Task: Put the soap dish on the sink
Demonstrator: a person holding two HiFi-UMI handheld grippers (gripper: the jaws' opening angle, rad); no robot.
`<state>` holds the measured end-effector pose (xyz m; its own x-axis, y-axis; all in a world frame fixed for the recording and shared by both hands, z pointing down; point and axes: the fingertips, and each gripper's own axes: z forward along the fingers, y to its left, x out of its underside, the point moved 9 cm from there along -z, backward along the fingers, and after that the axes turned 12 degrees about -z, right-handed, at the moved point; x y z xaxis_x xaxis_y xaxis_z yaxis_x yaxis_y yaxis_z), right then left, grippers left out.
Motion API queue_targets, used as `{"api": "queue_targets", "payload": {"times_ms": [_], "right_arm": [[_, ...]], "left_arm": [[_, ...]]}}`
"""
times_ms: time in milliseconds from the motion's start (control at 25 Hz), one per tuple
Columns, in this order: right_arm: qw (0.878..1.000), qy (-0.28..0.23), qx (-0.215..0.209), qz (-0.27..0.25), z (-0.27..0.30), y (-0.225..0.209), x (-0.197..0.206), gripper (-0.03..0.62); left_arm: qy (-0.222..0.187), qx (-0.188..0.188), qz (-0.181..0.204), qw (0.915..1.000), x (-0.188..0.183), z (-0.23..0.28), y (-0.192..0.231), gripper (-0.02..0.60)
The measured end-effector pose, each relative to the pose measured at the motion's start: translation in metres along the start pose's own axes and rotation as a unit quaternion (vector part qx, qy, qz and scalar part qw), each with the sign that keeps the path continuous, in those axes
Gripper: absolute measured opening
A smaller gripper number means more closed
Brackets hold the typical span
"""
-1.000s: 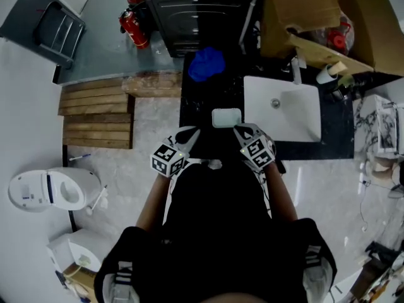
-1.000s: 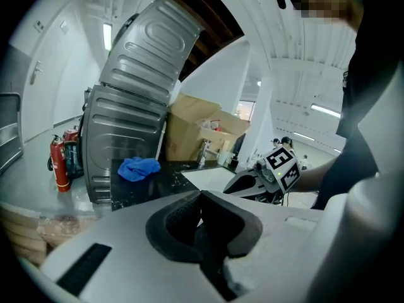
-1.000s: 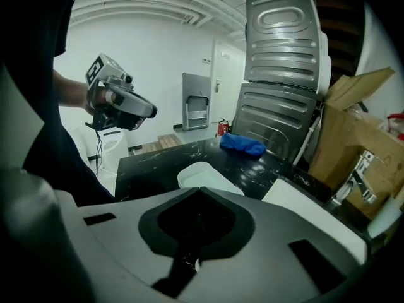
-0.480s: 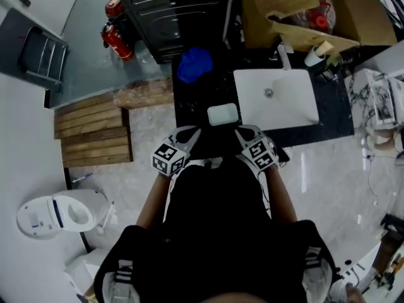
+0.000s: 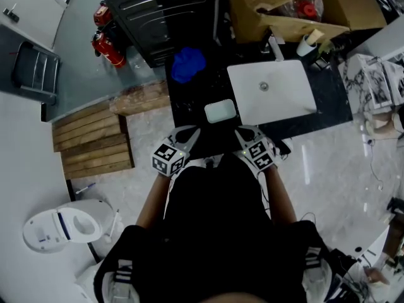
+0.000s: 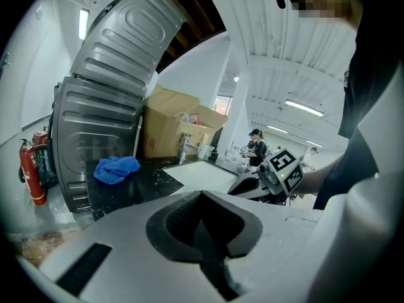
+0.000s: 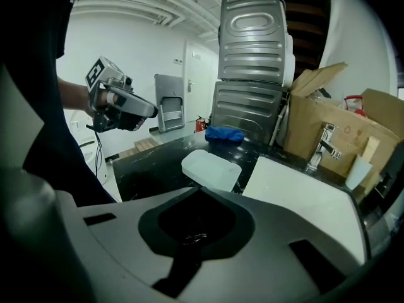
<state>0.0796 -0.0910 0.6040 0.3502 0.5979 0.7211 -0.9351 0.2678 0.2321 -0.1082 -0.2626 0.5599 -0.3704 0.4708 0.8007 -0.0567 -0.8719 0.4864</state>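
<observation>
While both grippers hang on the near side of the sink (image 5: 287,93), the soap dish (image 5: 220,111) lies on the desk (image 5: 189,103) just beside the sink's left edge. The dish is a pale, frosted, shallow rectangle with rounded corners. The sink is a plain white rectangle, smooth and matte, with a small round drain and a metal tap (image 7: 322,145) at its far side. The desk is glossy black stone flecked with white. A crumpled blue cloth (image 5: 188,64) lies left of the sink and farther back, and an open cardboard box (image 5: 265,8) stands behind the sink. The left gripper (image 5: 191,133) has its jaws pressed together on nothing. So has the right gripper (image 5: 242,133), which points at the dish.
</observation>
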Motion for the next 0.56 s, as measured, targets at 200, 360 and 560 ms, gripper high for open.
{"api": "queue_targets", "payload": {"times_ms": [200, 360, 560], "right_arm": [[1.000, 0.001, 0.008, 0.007, 0.0020, 0.0075, -0.0008, -0.006], [1.000, 0.003, 0.012, 0.011, 0.0009, 0.0108, -0.0007, -0.006], [1.000, 0.009, 0.017, 0.013, -0.0006, 0.0110, 0.0024, -0.006]], "left_arm": [[0.008, 0.006, 0.001, 1.0000, 0.0041, -0.0023, 0.0044, 0.000], [0.015, 0.012, 0.000, 0.9998, 0.0055, -0.0007, 0.0058, 0.000], [0.014, 0.018, 0.004, 0.9997, 0.0017, 0.0037, 0.0075, 0.000]]}}
